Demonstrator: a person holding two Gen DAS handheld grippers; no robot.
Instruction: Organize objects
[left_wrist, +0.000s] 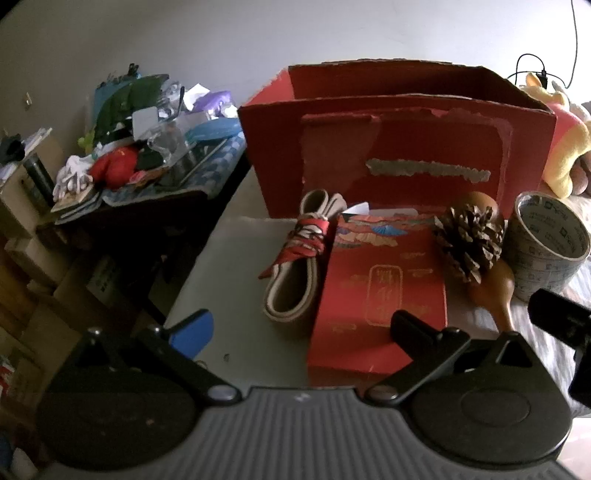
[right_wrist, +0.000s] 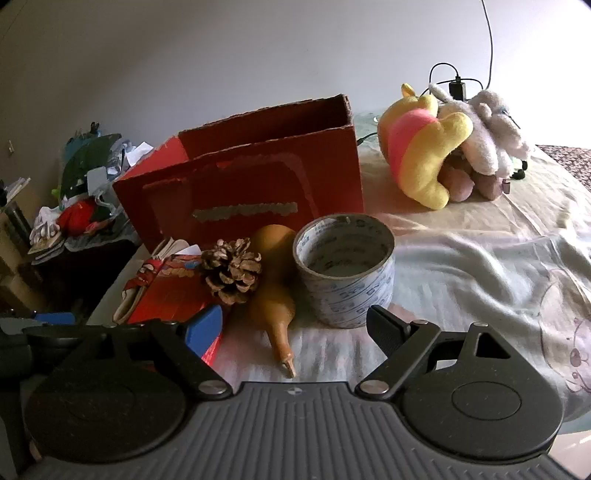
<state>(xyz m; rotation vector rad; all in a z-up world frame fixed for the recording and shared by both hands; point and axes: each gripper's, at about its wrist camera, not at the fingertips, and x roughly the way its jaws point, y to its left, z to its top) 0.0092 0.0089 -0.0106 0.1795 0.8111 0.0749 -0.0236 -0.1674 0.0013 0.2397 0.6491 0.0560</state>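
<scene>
Both claws hang released and empty before an open red cardboard box (right_wrist: 258, 177). The right gripper (right_wrist: 295, 328) is nearest the gourd (right_wrist: 273, 295), which lies at twelve o'clock, stem toward the camera. The left gripper (left_wrist: 301, 328) faces a flat red packet (left_wrist: 380, 288).

dim, soft focus, window glare right, fisheye-bent edges

Left tool (left_wrist: 301, 328) with ribbed grey housing, black round discs, silver pivot screws, one blue finger pad, right tool (right_wrist: 295, 325) built alike
</scene>
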